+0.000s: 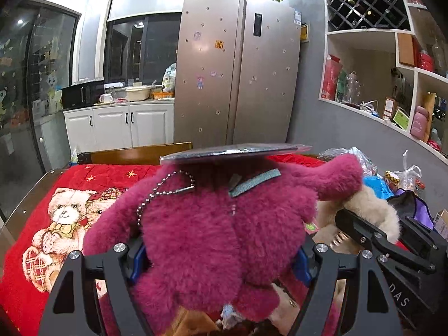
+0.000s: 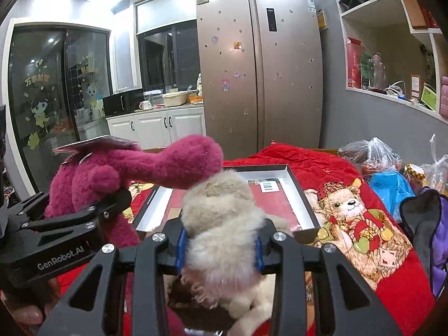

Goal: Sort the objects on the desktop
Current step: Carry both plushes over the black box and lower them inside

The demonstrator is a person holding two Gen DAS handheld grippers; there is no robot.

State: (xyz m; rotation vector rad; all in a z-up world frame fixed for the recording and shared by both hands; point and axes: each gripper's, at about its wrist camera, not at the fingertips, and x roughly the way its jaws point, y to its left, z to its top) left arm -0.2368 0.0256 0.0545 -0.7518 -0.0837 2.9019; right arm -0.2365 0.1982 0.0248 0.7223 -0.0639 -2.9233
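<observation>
My left gripper (image 1: 219, 263) is shut on a magenta plush toy (image 1: 212, 224) with a bead chain and a card tag (image 1: 235, 152), held above the red tablecloth. The same toy (image 2: 112, 173) shows at the left of the right wrist view, in the left gripper (image 2: 112, 204). My right gripper (image 2: 219, 249) is shut on a cream plush toy (image 2: 221, 218), held just in front of an open shallow box (image 2: 305, 204). The cream toy (image 1: 364, 210) and the right gripper (image 1: 364, 232) show at the right of the left wrist view, touching the magenta toy's arm.
A red tablecloth with teddy-bear prints (image 2: 364, 224) covers the table. Plastic bags (image 2: 372, 154), a blue bag (image 2: 392, 187), a jar (image 2: 415, 171) and a purple-grey cloth (image 2: 428, 224) crowd the right side. A wooden chair back (image 1: 140, 154) stands behind the table. A fridge (image 1: 238, 70) is beyond.
</observation>
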